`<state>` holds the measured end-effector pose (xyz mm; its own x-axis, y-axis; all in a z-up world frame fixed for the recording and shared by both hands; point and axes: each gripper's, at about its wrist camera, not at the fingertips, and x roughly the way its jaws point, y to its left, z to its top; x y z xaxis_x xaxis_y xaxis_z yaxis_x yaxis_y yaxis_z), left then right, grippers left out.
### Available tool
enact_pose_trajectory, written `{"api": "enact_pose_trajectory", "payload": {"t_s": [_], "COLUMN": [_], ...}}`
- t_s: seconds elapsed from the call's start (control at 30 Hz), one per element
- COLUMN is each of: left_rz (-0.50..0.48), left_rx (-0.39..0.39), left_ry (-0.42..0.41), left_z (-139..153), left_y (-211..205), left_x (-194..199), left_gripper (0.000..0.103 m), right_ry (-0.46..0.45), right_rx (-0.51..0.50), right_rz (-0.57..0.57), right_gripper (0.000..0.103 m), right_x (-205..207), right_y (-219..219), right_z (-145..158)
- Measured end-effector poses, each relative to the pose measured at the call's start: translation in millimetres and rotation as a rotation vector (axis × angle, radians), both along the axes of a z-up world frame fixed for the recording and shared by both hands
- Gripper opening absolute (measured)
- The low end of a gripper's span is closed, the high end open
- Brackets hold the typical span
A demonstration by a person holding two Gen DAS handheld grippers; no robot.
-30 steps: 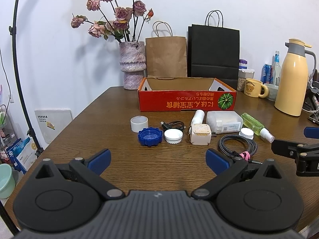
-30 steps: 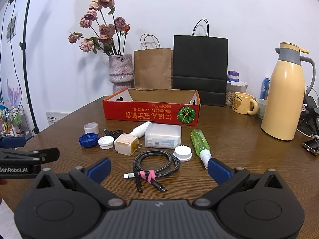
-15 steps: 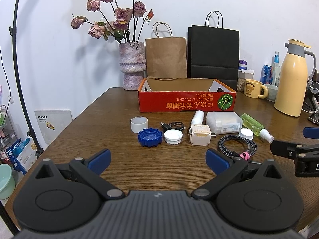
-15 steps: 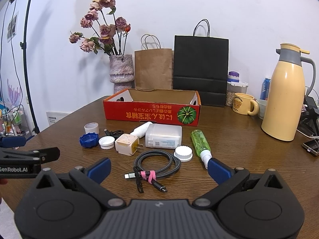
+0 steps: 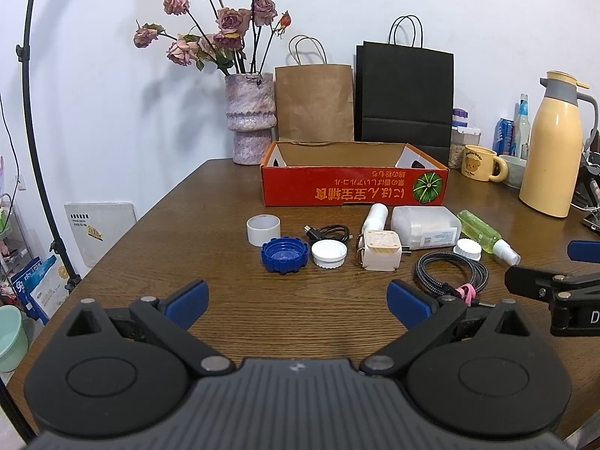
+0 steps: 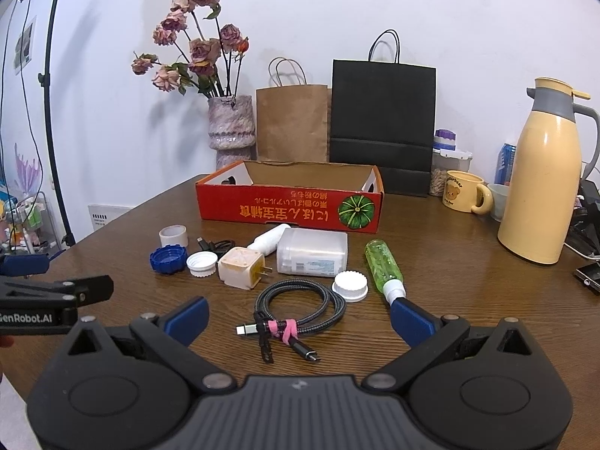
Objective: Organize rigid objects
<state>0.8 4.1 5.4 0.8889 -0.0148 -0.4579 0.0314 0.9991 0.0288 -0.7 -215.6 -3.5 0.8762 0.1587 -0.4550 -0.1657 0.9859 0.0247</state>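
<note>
A red cardboard box (image 5: 354, 189) (image 6: 288, 206) stands open at mid-table. In front of it lie a tape roll (image 5: 263, 229), a blue cap (image 5: 285, 256) (image 6: 168, 259), white caps (image 5: 329, 253) (image 6: 350, 285), a cream charger plug (image 5: 379, 250) (image 6: 240, 272), a clear plastic box (image 5: 425, 227) (image 6: 312, 252), a white tube (image 6: 267, 242), a green spray bottle (image 5: 485, 236) (image 6: 383, 265) and a coiled braided cable (image 5: 452, 273) (image 6: 298, 309). My left gripper (image 5: 296, 302) hovers open before the caps. My right gripper (image 6: 298, 318) is open over the cable.
A vase of dried roses (image 5: 249, 116), a brown bag (image 5: 314, 103) and a black bag (image 5: 404, 92) stand behind the box. A yellow thermos (image 6: 545, 183), a bear mug (image 6: 465, 197) and jars fill the right side. A black stand pole (image 5: 37, 123) rises at left.
Both grippers have crept slightly forward toward the objects. Nothing on the table has moved.
</note>
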Motion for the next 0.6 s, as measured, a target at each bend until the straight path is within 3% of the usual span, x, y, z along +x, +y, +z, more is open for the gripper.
{"api": "enact_pose_trajectory", "payload": {"t_s": [0.6], "left_rz": [0.037], "left_rx": [-0.011], "left_ry": [0.057], "left_z": [-17.5], "left_y": [11.4], "left_x": [34.1], "left_gripper": [0.103], "right_ry": [0.09], "right_rx": [-0.028], "right_rz": [0.012], "right_gripper": [0.103], "right_x": [45.4], "right_y": [13.0], "right_z": [-23.0]}}
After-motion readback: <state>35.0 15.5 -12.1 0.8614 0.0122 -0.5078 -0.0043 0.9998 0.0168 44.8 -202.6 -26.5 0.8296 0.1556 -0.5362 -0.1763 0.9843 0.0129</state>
